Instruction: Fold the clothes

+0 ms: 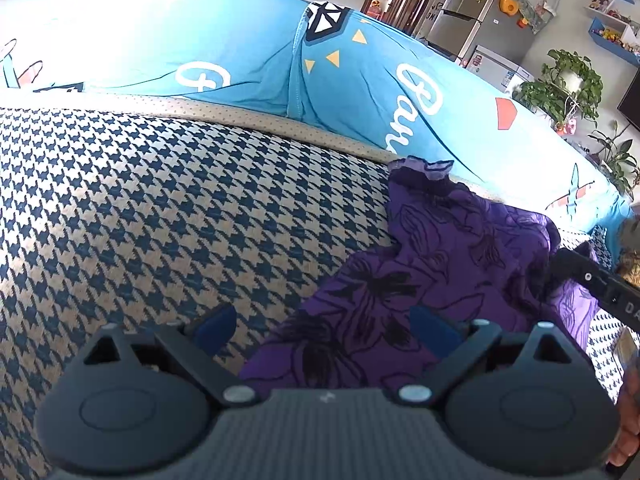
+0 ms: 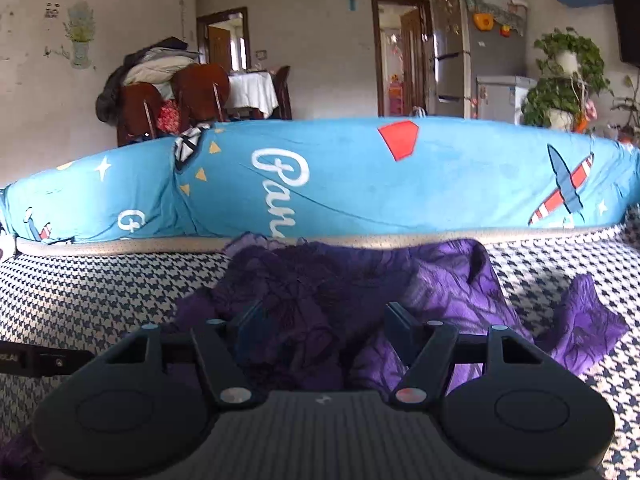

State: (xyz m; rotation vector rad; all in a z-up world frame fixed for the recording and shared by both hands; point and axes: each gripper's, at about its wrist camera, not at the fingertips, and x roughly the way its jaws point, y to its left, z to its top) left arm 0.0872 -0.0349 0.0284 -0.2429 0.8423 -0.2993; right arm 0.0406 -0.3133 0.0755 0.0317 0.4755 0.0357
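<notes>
Crinkled purple cloth garment (image 2: 460, 280) on woven houndstooth fabric cover (image 1: 160, 200).

Daylight fills both fisheye views, bright but uneven. In the left wrist view the blue cushion cover (image 1: 240, 40) washes out to near white at its upper left, and soft light bands cross the houndstooth sofa seat (image 1: 140, 200). The purple garment (image 2: 320, 280) sits in deep shadow. Straight edges bow strongly, corners go black, and nearby tool bodies look soft
</notes>
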